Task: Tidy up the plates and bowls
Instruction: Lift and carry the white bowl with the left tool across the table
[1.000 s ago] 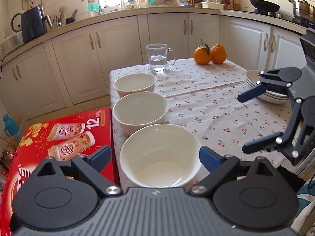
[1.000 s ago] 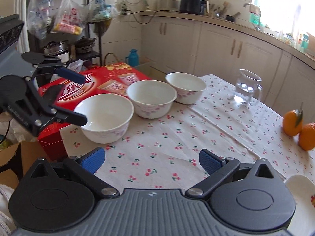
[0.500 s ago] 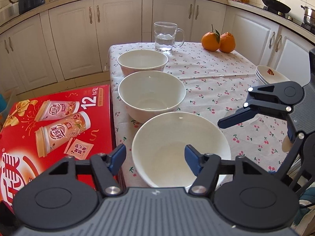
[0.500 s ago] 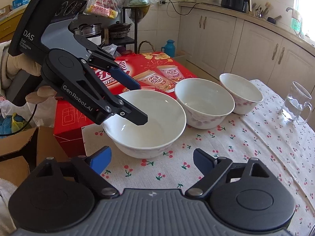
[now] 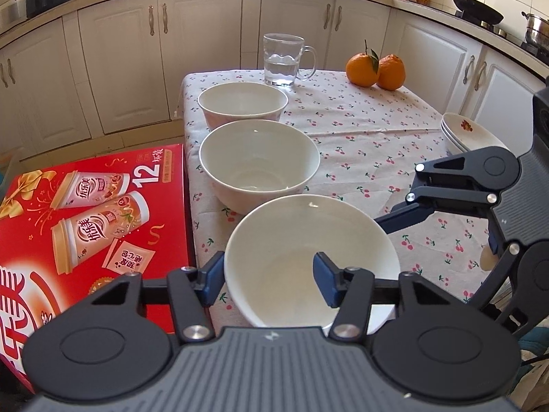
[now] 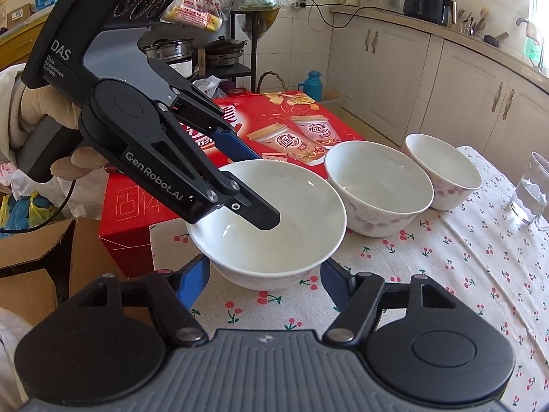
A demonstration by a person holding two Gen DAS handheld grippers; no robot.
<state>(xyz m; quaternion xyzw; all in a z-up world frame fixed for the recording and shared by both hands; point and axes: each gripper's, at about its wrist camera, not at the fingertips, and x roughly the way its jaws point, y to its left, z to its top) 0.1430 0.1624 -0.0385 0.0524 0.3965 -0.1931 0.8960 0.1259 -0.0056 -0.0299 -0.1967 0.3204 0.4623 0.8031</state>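
Three white bowls stand in a row along the left edge of the table [image 5: 360, 137]. My left gripper [image 5: 269, 278] is shut on the nearest bowl [image 5: 291, 240], with one pad outside its left rim and the other inside. From the right wrist view the left gripper [image 6: 260, 189] straddles the far rim of that bowl [image 6: 291, 206]. My right gripper [image 6: 262, 281] has the bowl's near lower wall between its closing jaws, and I see no firm press from the pads. Behind are the middle bowl [image 5: 259, 158] and the far bowl [image 5: 242, 99]. A stack of plates [image 5: 470, 130] sits at the right edge.
A glass mug [image 5: 283, 60] of water and two oranges [image 5: 375, 67] stand at the far end of the table. A red gift box [image 5: 85, 206] lies close beside the table on the left. An open cardboard box [image 6: 41, 250] sits below it. Kitchen cabinets ring the room.
Both grippers have come in on the nearest bowl and narrowed their jaws. The left one went from wide open around the bowl to clamped on its rim.
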